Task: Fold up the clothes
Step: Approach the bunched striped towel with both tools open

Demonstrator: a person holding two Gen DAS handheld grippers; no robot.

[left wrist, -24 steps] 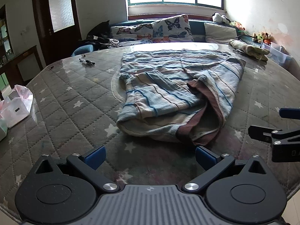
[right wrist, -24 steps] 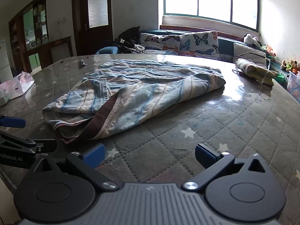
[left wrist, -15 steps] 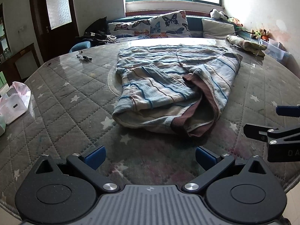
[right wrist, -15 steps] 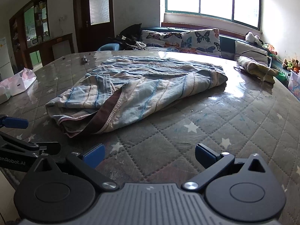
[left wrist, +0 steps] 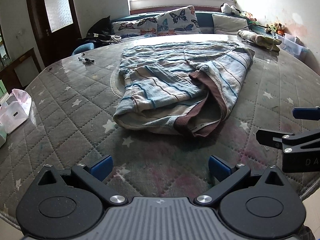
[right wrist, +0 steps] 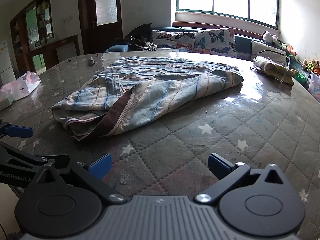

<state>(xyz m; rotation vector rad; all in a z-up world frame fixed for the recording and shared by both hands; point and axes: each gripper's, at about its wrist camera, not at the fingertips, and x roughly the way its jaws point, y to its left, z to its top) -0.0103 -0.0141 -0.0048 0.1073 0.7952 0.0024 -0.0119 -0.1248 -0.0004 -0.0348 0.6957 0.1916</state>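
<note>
Lying rumpled mid-table (left wrist: pixel 60 104): striped garment (left wrist: pixel 180 88), brown hem nearest. Left gripper (left wrist: pixel 159 165) and right gripper (right wrist: pixel 159 165) both spread wide, empty, short of it.

You saw the right gripper (left wrist: pixel 300 128) only partly in the left wrist view; the right edge cut it off, its printed letters too. In the right wrist view the left edge cut the left gripper (right wrist: pixel 18 140) the same way. The striped garment (left wrist: pixel 176 92) folded over itself, so its underside and inner layers were hidden. The label text on its brown neckband (left wrist: pixel 200 129) was too small to read. The small dark objects (left wrist: pixel 86 59) far left on the table (left wrist: pixel 60 120) were too small to identify.
</note>
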